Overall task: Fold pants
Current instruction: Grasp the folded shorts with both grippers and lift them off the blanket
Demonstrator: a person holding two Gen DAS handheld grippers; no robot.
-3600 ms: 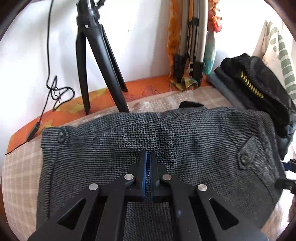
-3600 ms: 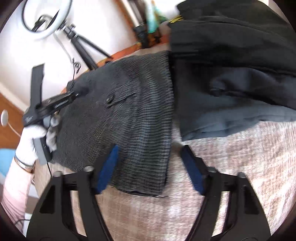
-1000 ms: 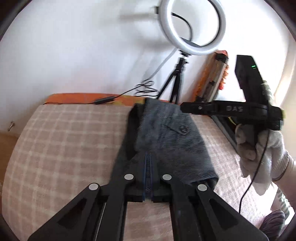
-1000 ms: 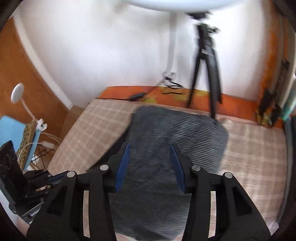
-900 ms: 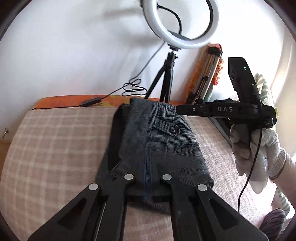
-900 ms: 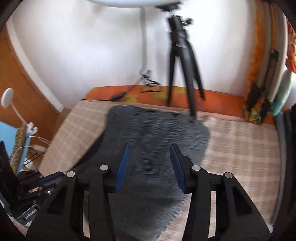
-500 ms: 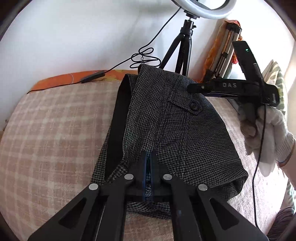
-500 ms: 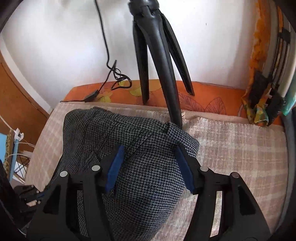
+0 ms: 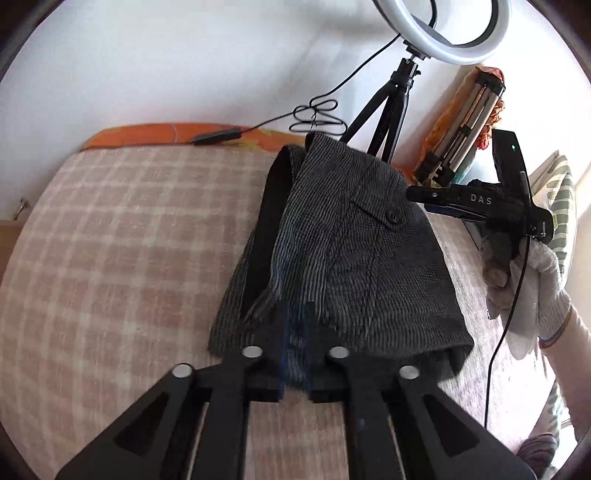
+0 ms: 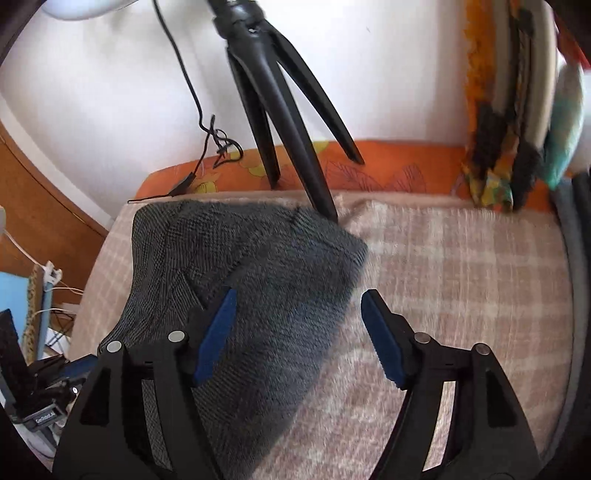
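Observation:
The grey houndstooth pants (image 9: pixel 354 258) lie folded in a bundle on the checked blanket (image 9: pixel 129 240), a buttoned pocket flap on top. My left gripper (image 9: pixel 295 325) is shut on the bundle's near edge, with cloth pinched between the blue pads. The right gripper (image 9: pixel 472 201) shows in the left wrist view, held in a white-gloved hand at the bundle's right side. In the right wrist view the pants (image 10: pixel 258 266) lie under and ahead of my right gripper (image 10: pixel 299 332), which is open and holds nothing; its left pad is over the cloth, its right pad over bare blanket.
A black tripod (image 10: pixel 280 122) with a ring light (image 9: pixel 443 29) stands at the bed's far edge just behind the pants. Its cable (image 9: pixel 317 114) runs along the orange bed edge (image 10: pixel 388 166). Folded metal stands (image 9: pixel 465 125) lean on the wall at right. Wooden furniture (image 10: pixel 44 206) stands left of the bed.
The pants have been folded over into a narrower bundle and carried toward the tripod. My right gripper's jaws have spread wider. The left gripper stays shut on the cloth.

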